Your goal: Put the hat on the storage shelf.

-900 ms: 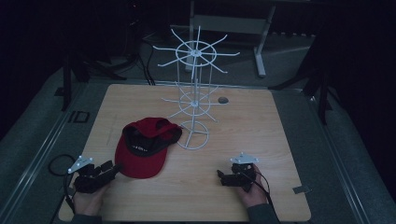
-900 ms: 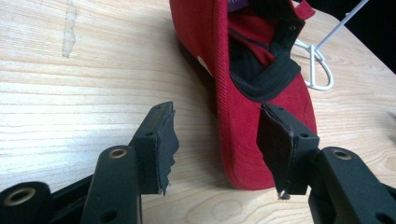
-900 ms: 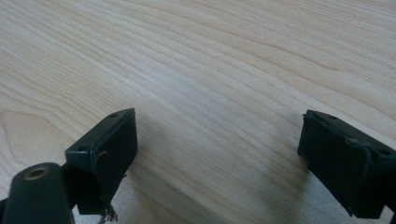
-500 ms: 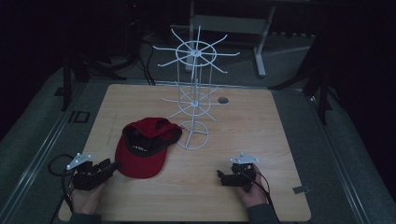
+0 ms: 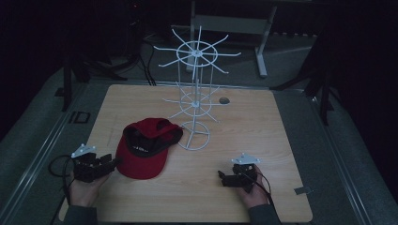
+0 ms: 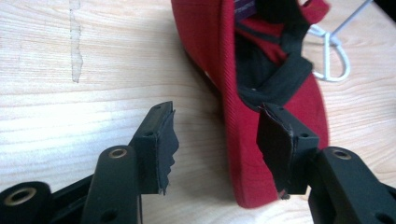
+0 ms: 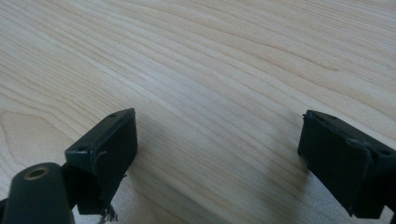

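Red baseball cap [image 5: 144, 149], upturned, near the tabletop's [image 5: 263, 126] front-left corner; left gripper [image 6: 219, 140] fingers parted astride its brim edge. Right gripper [image 7: 219, 154] fingers wide apart, empty. White wire rack [image 5: 197, 93] beside cap.

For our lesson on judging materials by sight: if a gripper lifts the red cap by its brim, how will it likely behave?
The red cap is cloth with a flat brim, so the brim probably stays fairly stiff. Its crown looks soft and may sag. It lies upside down with the lining showing, near the open left gripper, and is likely light.
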Motion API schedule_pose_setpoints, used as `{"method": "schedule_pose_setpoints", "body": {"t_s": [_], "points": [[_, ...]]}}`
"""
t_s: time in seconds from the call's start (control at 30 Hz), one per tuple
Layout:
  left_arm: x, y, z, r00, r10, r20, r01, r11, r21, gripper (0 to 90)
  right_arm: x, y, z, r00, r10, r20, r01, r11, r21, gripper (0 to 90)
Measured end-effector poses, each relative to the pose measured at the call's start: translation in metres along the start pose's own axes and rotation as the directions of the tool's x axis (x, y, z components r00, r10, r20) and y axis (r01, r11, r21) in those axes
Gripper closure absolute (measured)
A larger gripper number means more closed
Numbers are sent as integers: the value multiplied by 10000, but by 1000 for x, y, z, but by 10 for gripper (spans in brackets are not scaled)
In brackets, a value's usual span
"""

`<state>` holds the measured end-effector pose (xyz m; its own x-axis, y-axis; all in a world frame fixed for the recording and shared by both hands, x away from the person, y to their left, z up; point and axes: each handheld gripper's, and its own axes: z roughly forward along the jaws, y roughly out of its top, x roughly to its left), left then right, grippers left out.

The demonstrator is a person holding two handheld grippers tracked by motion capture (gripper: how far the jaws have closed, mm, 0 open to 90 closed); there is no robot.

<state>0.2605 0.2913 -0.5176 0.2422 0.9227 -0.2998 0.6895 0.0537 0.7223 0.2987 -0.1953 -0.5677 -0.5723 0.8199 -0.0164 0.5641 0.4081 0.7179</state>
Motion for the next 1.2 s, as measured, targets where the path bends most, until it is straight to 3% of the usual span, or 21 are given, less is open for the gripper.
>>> {"method": "schedule_pose_setpoints", "body": {"t_s": [0.27, 0.33, 0.47, 0.67, 0.8, 0.83, 1.07, 1.2], "points": [[2, 12, 24, 9996, 231, 139, -240, 9973, 698, 512, 0, 0, 0, 10000, 15, 2, -15, 10000, -6, 117], [3, 14, 32, 9992, 230, 338, -260, 9953, 933, 529, 0, 0, 0, 10000, 15, 0, -15, 10000, -6, 117], [3, 15, 37, 9985, 131, 533, -191, 9933, 1136, 580, 0, 0, 0, 10000, 14, 1, -14, 10000, -7, 117], [-1, 15, 46, 9960, 330, 836, -450, 9882, 1465, 622, 0, 0, 0, 10000, 9, 2, -9, 10000, 6, 117], [-3, 15, 46, 9937, 401, 1046, -546, 9886, 1406, 685, 0, 0, 0, 10000, 8, 2, -8, 10000, 8, 117], [-3, 16, 45, 9932, 322, 1122, -474, 9896, 1356, 729, 0, 0, 0, 10000, 9, 2, -9, 10000, 5, 117], [-4, 20, 40, 9852, 64, 1710, -249, 9940, 1066, 802, 0, 0, 0, 10000, 13, 2, -13, 10000, 9, 117], [-4, 22, 36, 9861, -111, 1657, -27, 9965, 832, 834, 0, 0, 0, 10000, 10, 1, -10, 10000, 4, 117]]}}
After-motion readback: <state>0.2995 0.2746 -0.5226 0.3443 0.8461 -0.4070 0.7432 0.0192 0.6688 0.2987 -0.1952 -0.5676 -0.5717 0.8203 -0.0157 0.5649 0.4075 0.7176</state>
